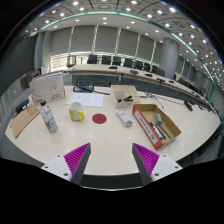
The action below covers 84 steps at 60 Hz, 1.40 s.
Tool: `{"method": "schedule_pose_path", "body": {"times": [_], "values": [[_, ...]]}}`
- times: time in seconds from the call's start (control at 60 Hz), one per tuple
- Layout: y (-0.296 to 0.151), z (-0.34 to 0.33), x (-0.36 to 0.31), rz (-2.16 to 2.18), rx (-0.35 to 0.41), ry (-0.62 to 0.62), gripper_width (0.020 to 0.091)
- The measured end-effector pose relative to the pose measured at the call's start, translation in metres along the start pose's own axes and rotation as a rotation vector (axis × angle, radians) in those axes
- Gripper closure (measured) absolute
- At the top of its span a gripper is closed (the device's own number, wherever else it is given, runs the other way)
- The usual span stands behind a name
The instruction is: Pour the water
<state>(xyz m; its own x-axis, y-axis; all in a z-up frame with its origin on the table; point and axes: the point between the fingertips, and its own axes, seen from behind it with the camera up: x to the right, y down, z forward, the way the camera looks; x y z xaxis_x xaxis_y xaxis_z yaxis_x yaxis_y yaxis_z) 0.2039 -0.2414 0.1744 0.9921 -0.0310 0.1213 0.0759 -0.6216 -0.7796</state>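
- Where the view looks forward over a large pale table point(110, 135) in a conference room, the gripper point(111, 158) sits raised above the near edge, its two fingers spread wide apart with nothing between them.
- Fingers: each shows a magenta pad point(76, 155) on its inner face; both are clear of every item on the table.
- Water bottle point(48, 117): clear plastic, upright, standing on the table well ahead of the fingers and off to the left side.
- Cup point(76, 112): small, yellowish, upright, just right of the bottle and apart from it.
- Red disc point(99, 118): flat on the table, right of the cup, roughly ahead of the gap between the fingers.
- Cardboard box point(157, 126): open, shallow, ahead of the right finger, holding several small items too small to tell.
- Small white object point(124, 117): lying between the red disc and the cardboard box; kind not clear.
- White box point(123, 94): farther back on the table, near its middle.
- Paper sheets point(88, 99): flat, left of the white box.
- White board point(47, 88): standing tilted behind the bottle.
- Black chairs point(110, 61): in a row along the far desks.
- Ceiling lights point(110, 10): rows of small lamps overhead.
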Motion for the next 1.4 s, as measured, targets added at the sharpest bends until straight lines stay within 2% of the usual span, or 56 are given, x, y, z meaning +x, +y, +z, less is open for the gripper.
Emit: {"method": "schedule_pose_path", "body": {"times": [0.217, 0.517, 0.733, 0.817, 1.017, 1.1, 1.233, 1.317, 1.4], "values": [[0.010, 0.003, -0.045, -0.017, -0.016, -0.047, 0.0240], [0.010, 0.027, -0.197, -0.010, 0.036, -0.203, 0.0236], [-0.021, 0.082, -0.296, -0.028, 0.172, -0.251, 0.0237], [-0.035, 0.113, -0.316, -0.002, 0.222, -0.243, 0.0240], [-0.054, 0.181, -0.335, 0.030, 0.278, -0.189, 0.0245], [-0.057, 0.204, -0.338, 0.029, 0.291, -0.173, 0.0294], [-0.059, 0.218, -0.342, 0.025, 0.326, -0.153, 0.0513], [-0.062, 0.217, -0.341, 0.040, 0.351, -0.147, 0.0544], [-0.061, 0.217, -0.342, 0.054, 0.350, -0.152, 0.0611]]}}
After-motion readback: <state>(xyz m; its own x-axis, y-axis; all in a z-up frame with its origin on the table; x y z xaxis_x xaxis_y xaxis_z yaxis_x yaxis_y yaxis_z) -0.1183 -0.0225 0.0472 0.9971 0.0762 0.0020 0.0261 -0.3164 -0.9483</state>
